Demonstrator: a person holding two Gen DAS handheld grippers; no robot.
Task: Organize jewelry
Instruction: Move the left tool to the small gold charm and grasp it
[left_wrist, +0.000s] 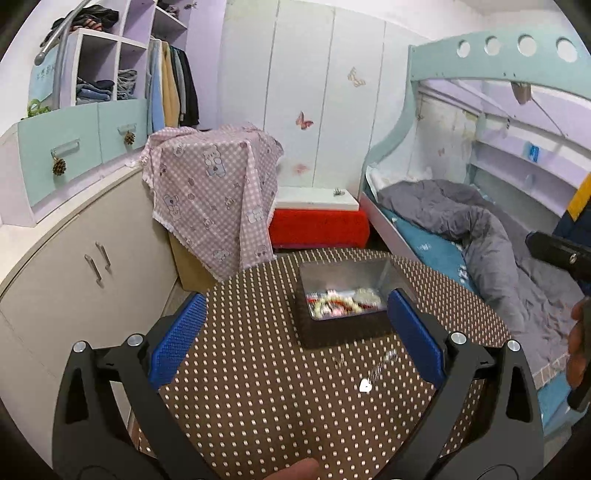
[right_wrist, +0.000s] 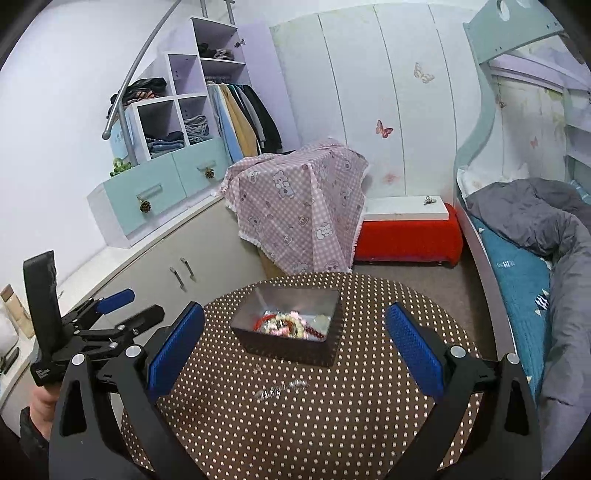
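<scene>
Left wrist view: round worktop (left_wrist: 258, 406) under a brown cloth with pale dots, bed (left_wrist: 443, 254) with a grey duvet close on its right side, cupboard (left_wrist: 74, 258) on its left. Pink checked cloth (left_wrist: 210, 192) draped over a box beyond the worktop, red stool (left_wrist: 317, 225) next to it.

Open metal box (left_wrist: 343, 291) sits toward the far side of the worktop. Inside it, a heap of bead bracelets (left_wrist: 343, 302), pale and red; blurred, pieces not separable.

Left hand-held gripper (left_wrist: 295, 339): blue pads spread wide, nothing between them, poised above the cloth on the near side of the box.

Right wrist view: right hand-held gripper (right_wrist: 295, 347) likewise spread wide and empty, the box framed between its fingers; the left tool shows at the left edge, off the worktop's left rim.

Loose on the cloth, just nearer than the box: a silvery chain (left_wrist: 384, 363), a small white heart-shaped piece (left_wrist: 365, 386) beside its near end, and a tiny item (left_wrist: 338, 360) too small to identify.
</scene>
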